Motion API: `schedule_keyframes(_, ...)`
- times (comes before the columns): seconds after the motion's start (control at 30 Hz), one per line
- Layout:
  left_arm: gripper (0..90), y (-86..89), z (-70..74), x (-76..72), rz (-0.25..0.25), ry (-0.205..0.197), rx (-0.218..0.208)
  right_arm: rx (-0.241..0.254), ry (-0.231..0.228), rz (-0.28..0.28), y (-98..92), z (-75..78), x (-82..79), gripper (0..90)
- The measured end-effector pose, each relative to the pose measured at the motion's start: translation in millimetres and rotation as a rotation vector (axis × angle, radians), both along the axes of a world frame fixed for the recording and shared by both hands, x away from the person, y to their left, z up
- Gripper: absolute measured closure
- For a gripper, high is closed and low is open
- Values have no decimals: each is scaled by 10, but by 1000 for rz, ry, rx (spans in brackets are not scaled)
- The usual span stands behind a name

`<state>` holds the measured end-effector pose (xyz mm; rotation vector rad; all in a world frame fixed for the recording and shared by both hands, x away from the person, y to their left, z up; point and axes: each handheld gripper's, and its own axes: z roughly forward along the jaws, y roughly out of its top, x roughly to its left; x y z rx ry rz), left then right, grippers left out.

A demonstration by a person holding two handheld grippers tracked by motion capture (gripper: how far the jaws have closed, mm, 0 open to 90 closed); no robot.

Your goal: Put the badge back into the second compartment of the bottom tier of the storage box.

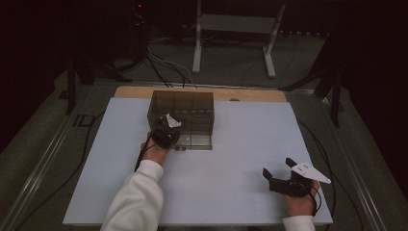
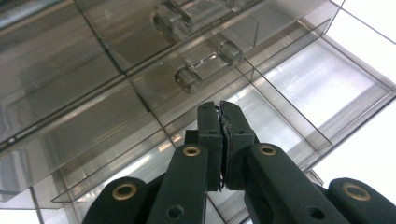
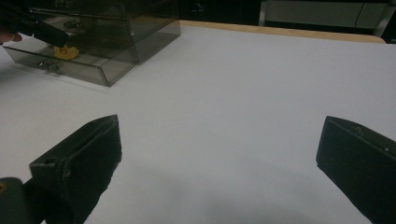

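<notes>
While the high view looks down: the left gripper [image 1: 166, 129] sits at the front of the smoky clear drawer cabinet [image 1: 185, 108] on the white counter [image 1: 240, 144]; the right gripper [image 1: 281, 174] rests near the counter's front right, jaws wide.
Left gripper view: jaws pressed together, nothing visibly between them, tips just beneath a clear drawer handle [image 2: 208, 65].
Right gripper view: jaws wide apart over bare counter; cabinet far left, lowest drawer [image 3: 70, 63] pulled out, a yellow object [image 3: 65, 51] inside.

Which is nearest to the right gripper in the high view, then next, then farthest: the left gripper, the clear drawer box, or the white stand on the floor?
From the right gripper, at the table's near right:
1. Left gripper, to its left, at the box's front.
2. Clear drawer box, just behind that gripper, toward the far edge.
3. White stand, on the floor beyond the table.
</notes>
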<state>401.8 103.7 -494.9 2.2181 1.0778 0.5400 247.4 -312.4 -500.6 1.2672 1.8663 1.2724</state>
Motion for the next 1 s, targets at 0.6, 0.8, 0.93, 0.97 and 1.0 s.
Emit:
schedule_keyframes(0.6, 592, -37, -19, 1, -9, 43, -73, 0, 1, 0, 0, 0, 0, 4)
schedule_keyframes(0.8, 454, -31, 17, -15, 3, 35, -102, -1, 0, 0, 1, 0, -1, 4)
schedule_keyframes(0.93, 386, -31, 45, -44, -3, 23, -131, -1, 1, -1, 0, 1, -1, 4)
schedule_keyframes(0.97, 370, -28, 61, -52, -3, 20, -142, -2, 1, -1, 1, 0, -1, 4)
schedule_keyframes(1.0, 354, -28, 61, -52, -3, 20, -142, -2, 1, -1, 1, 0, -1, 4)
